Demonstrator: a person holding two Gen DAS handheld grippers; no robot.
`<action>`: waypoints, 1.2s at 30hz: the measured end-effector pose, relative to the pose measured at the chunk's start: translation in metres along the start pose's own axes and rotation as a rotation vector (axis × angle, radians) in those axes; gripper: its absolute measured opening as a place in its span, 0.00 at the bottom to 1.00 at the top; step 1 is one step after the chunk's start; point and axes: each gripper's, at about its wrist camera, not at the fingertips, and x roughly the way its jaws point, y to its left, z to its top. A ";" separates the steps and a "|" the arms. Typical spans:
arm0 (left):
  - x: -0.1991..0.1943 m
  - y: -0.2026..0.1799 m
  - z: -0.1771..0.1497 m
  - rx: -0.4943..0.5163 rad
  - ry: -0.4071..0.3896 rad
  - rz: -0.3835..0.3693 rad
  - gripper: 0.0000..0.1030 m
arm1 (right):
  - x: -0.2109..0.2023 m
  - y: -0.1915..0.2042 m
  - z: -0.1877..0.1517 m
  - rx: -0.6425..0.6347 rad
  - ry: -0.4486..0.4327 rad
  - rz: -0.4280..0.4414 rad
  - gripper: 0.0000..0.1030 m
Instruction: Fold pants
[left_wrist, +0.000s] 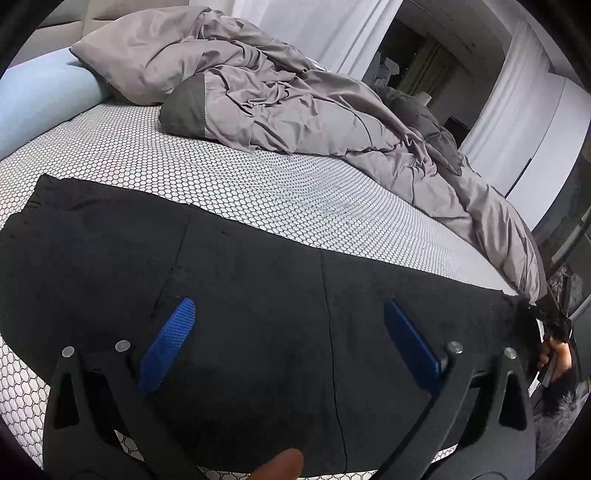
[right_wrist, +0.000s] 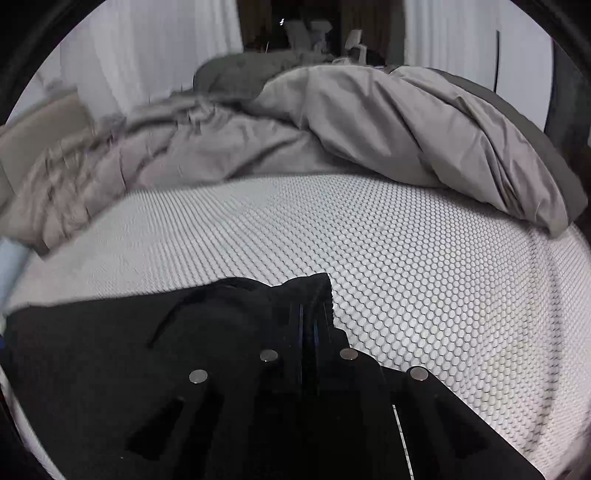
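Black pants (left_wrist: 258, 266) lie spread flat across the near part of a bed with a white honeycomb-patterned cover (left_wrist: 258, 184). My left gripper (left_wrist: 288, 306) hovers over the middle of the pants, its blue pads (left_wrist: 170, 343) wide apart with nothing pinched between them. In the right wrist view the pants (right_wrist: 92, 350) fill the lower left. My right gripper (right_wrist: 316, 295) is shut on their right-hand edge, and the cloth bunches up in a peak around the fingertips. A hand (left_wrist: 554, 358) shows at the pants' far right end in the left wrist view.
A crumpled grey duvet (left_wrist: 295, 99) (right_wrist: 369, 122) covers the far side of the bed. A light blue bolster (left_wrist: 44, 92) and a grey pillow (left_wrist: 140, 55) lie at the far left. Bare patterned cover (right_wrist: 406, 277) stretches between pants and duvet. White curtains hang behind.
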 end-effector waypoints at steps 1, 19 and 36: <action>0.000 0.000 0.000 -0.001 0.002 0.004 0.99 | 0.008 0.000 -0.002 -0.006 0.032 -0.006 0.04; -0.003 -0.036 -0.010 0.117 0.018 -0.048 0.99 | -0.050 -0.028 -0.039 0.185 -0.137 -0.073 0.55; 0.058 -0.224 -0.169 0.633 0.308 -0.205 0.99 | -0.040 0.061 -0.141 -0.226 0.014 -0.056 0.66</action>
